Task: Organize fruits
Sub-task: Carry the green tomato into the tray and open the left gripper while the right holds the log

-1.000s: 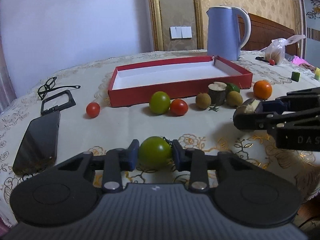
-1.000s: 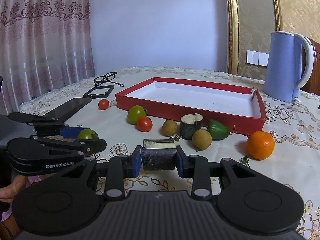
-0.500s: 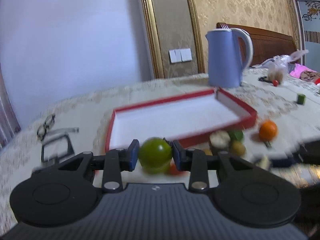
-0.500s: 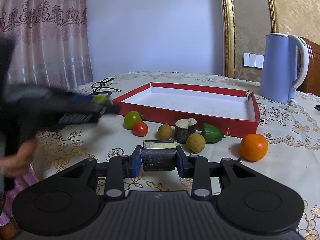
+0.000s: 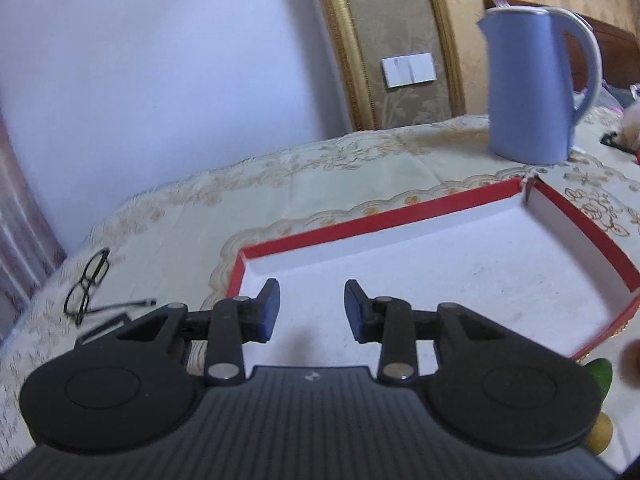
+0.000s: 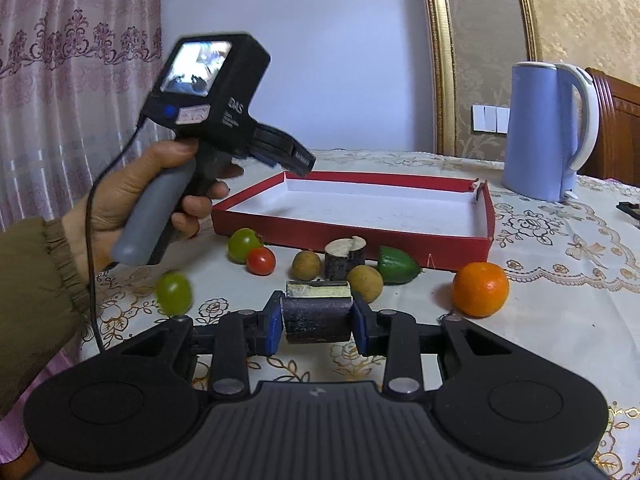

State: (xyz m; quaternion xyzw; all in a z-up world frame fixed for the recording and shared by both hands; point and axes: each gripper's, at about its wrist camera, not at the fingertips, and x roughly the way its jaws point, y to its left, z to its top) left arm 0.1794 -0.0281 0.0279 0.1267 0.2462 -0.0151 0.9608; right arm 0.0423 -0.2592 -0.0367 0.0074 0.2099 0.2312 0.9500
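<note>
Right wrist: dark sugarcane piece (image 6: 316, 316) lies crosswise between jaws, seemingly level.

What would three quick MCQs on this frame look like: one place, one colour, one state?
1. Where is the orange relative to the red tray?
A) inside it
B) outside it, on the tablecloth
C) balanced on its rim

2. What colour is the kettle body?
A) blue
B) red
C) black

3. What is the right gripper doing?
A) open, empty
B) shut on the orange
C) shut on a dark chunk

Answers: B, it sits on the cloth near the tray's right front corner; A, the body is blue, with a white handle; C, both pads press the chunk's sides.
</note>
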